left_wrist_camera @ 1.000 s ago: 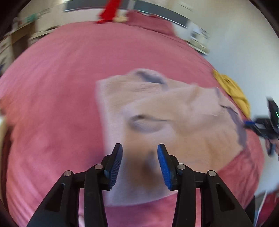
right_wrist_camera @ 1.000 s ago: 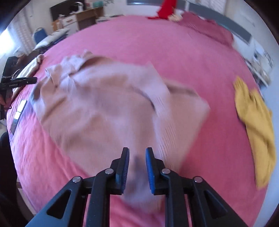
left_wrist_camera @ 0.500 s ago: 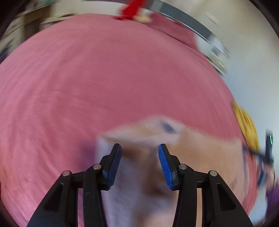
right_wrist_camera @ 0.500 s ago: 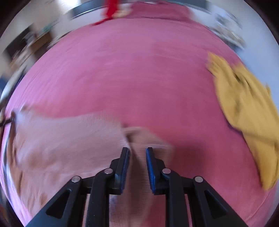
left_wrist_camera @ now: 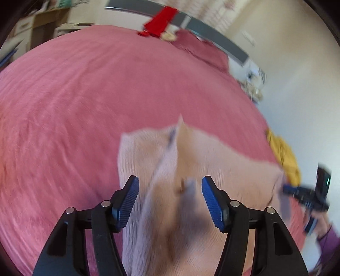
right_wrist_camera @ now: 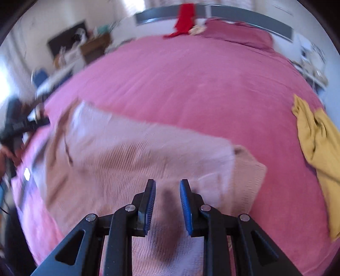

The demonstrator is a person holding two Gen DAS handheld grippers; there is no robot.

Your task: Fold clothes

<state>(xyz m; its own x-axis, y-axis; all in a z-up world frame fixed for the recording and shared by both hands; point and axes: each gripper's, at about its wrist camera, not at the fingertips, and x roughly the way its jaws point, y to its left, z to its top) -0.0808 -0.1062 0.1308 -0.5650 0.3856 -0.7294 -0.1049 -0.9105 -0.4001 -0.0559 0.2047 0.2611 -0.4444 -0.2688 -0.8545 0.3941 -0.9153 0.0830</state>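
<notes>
- My left gripper [left_wrist_camera: 170, 201] hangs over the near part of the bed with its blue pads spread wide; nothing is between them.
- My right gripper [right_wrist_camera: 167, 203] has its pads at a narrow gap, with the knit below them, not pinched as far as I can tell.
- The sweater [right_wrist_camera: 136, 161] is a pale beige-pink ribbed knit, partly folded, with one layer lying over another and a small flap sticking out at its right end; it is blurred, so finer detail is lost.
- It lies on the near half of the bed [right_wrist_camera: 191, 89], close to the near edge, under both grippers.
- Its long axis runs left to right, along the bed's near edge.
- A yellow garment [right_wrist_camera: 318, 148] lies crumpled at the bed's right edge, well apart from the sweater.
- A dark red pillow [right_wrist_camera: 238, 34] sits at the far edge, with a red cloth [right_wrist_camera: 184, 19] hanging just beside it.
</notes>
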